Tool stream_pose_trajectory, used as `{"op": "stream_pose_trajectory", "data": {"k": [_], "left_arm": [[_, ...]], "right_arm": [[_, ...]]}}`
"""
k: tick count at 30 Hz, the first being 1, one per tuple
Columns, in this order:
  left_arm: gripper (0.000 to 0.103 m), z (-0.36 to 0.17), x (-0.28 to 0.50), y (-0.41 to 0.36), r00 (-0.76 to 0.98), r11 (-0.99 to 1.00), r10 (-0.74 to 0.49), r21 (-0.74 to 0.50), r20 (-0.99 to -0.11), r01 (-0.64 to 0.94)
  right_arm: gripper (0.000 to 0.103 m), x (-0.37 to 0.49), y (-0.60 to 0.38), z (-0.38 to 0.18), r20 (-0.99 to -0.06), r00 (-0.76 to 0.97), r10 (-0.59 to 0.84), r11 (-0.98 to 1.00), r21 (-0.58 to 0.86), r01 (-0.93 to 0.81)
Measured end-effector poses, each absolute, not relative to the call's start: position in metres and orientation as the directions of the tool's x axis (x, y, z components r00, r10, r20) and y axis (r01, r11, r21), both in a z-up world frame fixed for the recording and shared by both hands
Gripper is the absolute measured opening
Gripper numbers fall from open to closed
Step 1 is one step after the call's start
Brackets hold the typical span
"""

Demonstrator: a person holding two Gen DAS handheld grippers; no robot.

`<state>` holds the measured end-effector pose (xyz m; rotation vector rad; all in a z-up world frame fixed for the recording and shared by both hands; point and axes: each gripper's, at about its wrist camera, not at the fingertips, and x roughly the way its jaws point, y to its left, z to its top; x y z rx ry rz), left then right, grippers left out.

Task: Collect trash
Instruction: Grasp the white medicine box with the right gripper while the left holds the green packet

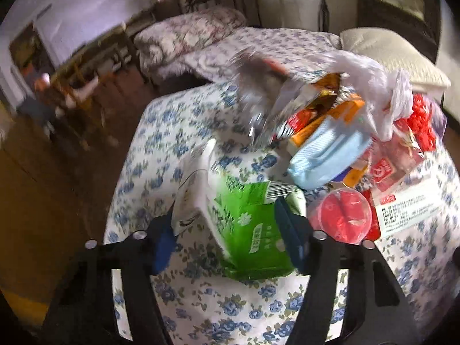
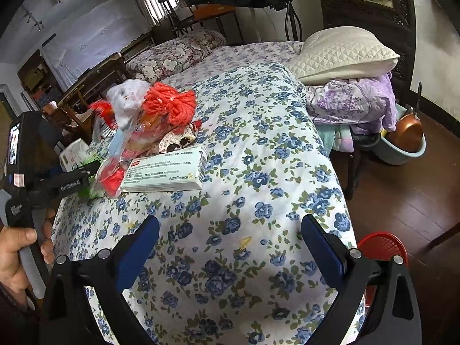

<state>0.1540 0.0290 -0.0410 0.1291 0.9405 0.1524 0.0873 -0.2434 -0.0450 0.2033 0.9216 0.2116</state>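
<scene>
A heap of trash lies on the flowered bedspread: a white plastic bag, a pale blue packet, a red-lidded cup, a white medicine box and red netting. At the heap's near edge a green and white carton stands tilted, and my left gripper is shut on it, one blue pad on each side. From the right wrist view this gripper shows at the far left, held by a hand. My right gripper hangs open over bare bedspread, short of the medicine box.
A red mesh basket sits low at the bed's right edge. A quilted white pillow and folded purple bedding lie at the bed's head. A blue basin with a copper pan stands on the wooden floor.
</scene>
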Motion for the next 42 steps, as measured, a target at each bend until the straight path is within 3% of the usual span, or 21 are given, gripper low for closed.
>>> {"op": "stream_pose_trajectory", "data": {"k": [3,6,14,27,31,42], "left_arm": [[0.028,-0.035,0.152,0.042,0.586,0.987,0.163,0.125,-0.794,-0.104],[0.027,-0.026,0.140,0.059,0.593,0.994,0.061,-0.006,-0.803,-0.111],[0.027,0.005,0.109,0.063,0.646,0.983,-0.076,-0.164,-0.760,-0.077],[0.027,0.008,0.105,0.041,0.619,0.969,-0.222,-0.244,-0.753,0.051],[0.027,0.006,0.107,0.046,0.609,0.961,-0.247,-0.270,-0.754,0.056],[0.027,0.004,0.113,0.048,0.604,0.956,-0.259,-0.291,-0.753,0.047]], "right_arm": [[0.097,0.087,-0.245,-0.044,-0.762,0.591,0.264,0.961,0.262,-0.092],[0.097,0.087,-0.246,-0.043,-0.760,0.593,0.266,0.960,0.266,-0.090],[0.097,0.088,-0.245,-0.044,-0.764,0.594,0.253,0.966,0.237,-0.107],[0.097,0.120,-0.199,-0.049,-0.818,0.491,0.300,0.926,0.125,-0.357],[0.097,0.138,-0.179,-0.056,-0.848,0.467,0.249,0.873,-0.012,-0.487],[0.094,0.178,-0.171,-0.055,-0.859,0.413,0.302,0.811,0.004,-0.585]]}}
